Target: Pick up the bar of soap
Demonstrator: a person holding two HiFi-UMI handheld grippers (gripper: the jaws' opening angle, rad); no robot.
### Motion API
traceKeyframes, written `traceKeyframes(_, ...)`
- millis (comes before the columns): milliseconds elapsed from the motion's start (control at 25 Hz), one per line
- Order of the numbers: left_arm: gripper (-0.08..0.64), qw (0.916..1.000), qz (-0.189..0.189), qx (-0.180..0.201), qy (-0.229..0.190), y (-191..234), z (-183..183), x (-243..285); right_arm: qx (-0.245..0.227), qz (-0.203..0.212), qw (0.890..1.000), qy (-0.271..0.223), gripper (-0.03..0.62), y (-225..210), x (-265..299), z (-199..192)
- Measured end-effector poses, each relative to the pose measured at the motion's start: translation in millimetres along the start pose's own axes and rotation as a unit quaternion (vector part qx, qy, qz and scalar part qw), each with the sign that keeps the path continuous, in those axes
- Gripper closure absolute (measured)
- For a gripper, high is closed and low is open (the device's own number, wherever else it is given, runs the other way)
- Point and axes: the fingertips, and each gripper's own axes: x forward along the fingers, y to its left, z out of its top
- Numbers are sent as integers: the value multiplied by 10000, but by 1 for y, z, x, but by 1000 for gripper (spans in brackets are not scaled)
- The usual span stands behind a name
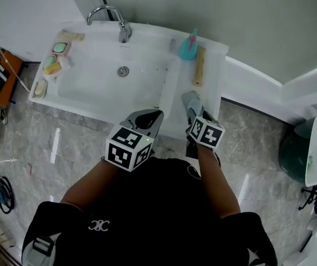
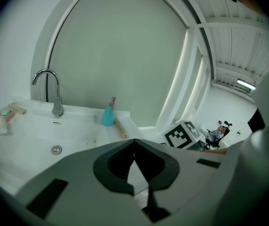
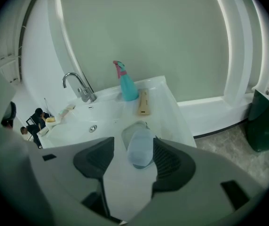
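The pickup looks not yet made. The right hand-held gripper (image 3: pixel 133 144) has its jaws spread, and the pale blue-grey bar of soap (image 3: pixel 141 149) sits between them, close against the right pad and clear of the left. It seems to lie on the flat ledge at the washbasin's (image 1: pixel 92 107) right front corner. Closing on it and lifting remain. The left hand-held gripper (image 2: pixel 134 142) is pressed together on nothing, hanging over the front edge.

The room has a pale grey-green wall, a grey marbled floor (image 1: pixel 258 132) and a dark green bin (image 1: pixel 291 154) to the right. The washbasin is white with a chrome faucet (image 1: pixel 110 15) at the back edge. A teal spray bottle (image 1: pixel 189 46) and a long tan block (image 1: pixel 199 65) stand toward the right back corner. Small toiletries (image 1: pixel 53 65) line the left edge.
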Motion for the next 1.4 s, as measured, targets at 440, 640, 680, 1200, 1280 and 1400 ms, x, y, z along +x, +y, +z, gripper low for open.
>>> traceKeyframes(440,554,9995,208,-229,-105,32,-3,-11,299,-170,9971,683,308,-13,38,-5)
traceKeyframes(640,554,9991,270,-289,-127,40,-5,-16,280,-346,9955,834,294,-17,49,-6)
traceKeyframes(680,554,9991,279,-299,-127,41,-5,-17,264,-398,9950,883,290,-18,51,-6)
traceKeyframes(1200,554,9981,333,-478,-214,54,-10,-24,-331,-1043,9800,1662,288,-20,62,-12)
traceKeyframes(1280,554,9979,347,-508,-226,58,-11,-25,-318,-1100,9776,1768,288,-22,64,-17)
traceKeyframes(1400,554,9977,337,-548,-224,63,-12,-27,-229,-1123,9762,1843,288,-23,66,-22)
